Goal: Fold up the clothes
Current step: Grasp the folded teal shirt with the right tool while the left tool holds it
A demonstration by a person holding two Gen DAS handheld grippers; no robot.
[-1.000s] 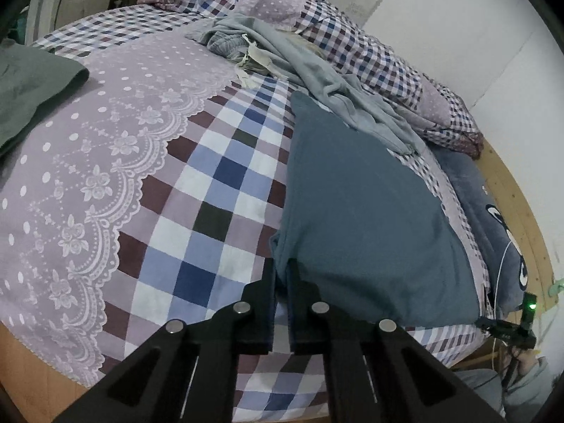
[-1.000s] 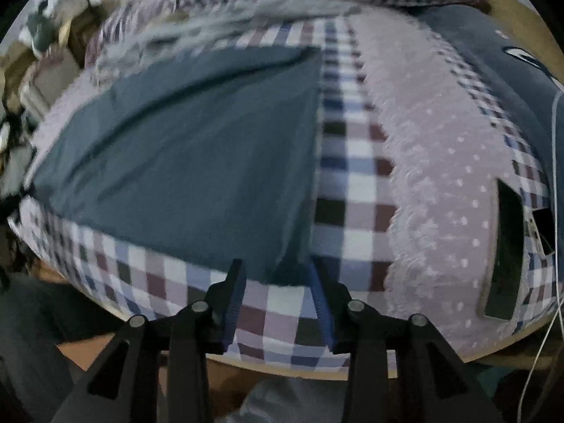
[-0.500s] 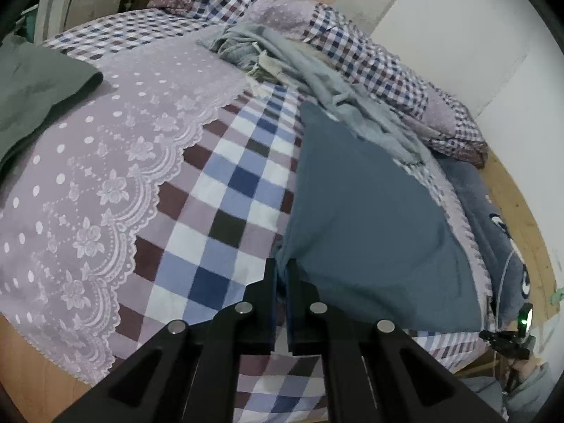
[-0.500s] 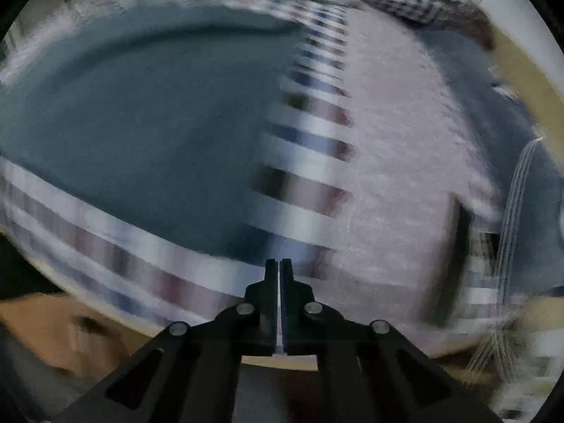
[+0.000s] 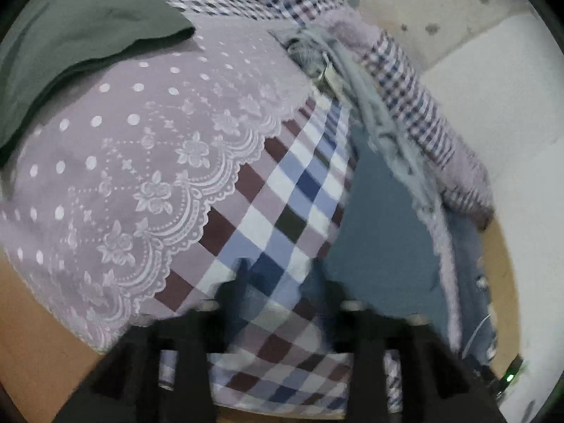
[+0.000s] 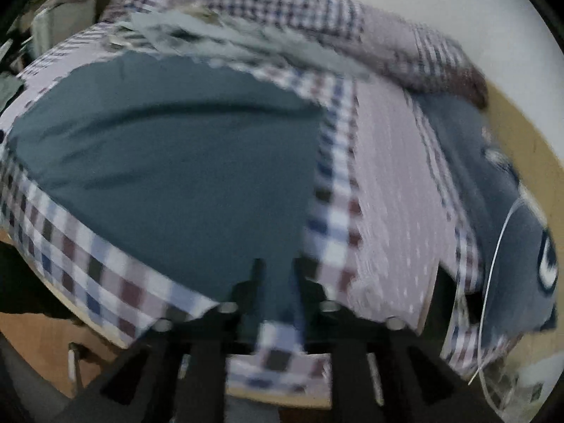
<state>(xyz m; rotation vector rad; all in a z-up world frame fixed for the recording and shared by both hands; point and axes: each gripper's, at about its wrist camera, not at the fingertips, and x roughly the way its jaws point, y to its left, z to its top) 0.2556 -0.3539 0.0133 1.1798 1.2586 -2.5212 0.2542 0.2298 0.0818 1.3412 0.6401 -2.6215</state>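
A blue-grey garment (image 5: 384,232) lies flat on the checked bedspread (image 5: 282,190). In the left wrist view my left gripper (image 5: 285,285) is open over bare check cloth, its right finger at the garment's near left corner. From the right wrist the same garment (image 6: 183,176) fills the middle of the view, and its near right corner lies between the fingers of my right gripper (image 6: 280,275). The jaws there stand partly apart, so that gripper is open. Both views are blurred.
A dark green garment (image 5: 70,28) lies at the upper left. A crumpled light grey garment (image 5: 370,105) and a checked quilt (image 5: 423,105) lie along the back. To the right are a dark blue printed blanket (image 6: 511,211) and a white cable (image 6: 497,246). Wooden floor (image 5: 35,317) shows past the bed edge.
My left gripper was shut on the garment's corner and has opened and swung left. My right gripper shut half a second ago and now stands partly apart. The garment lies flat.
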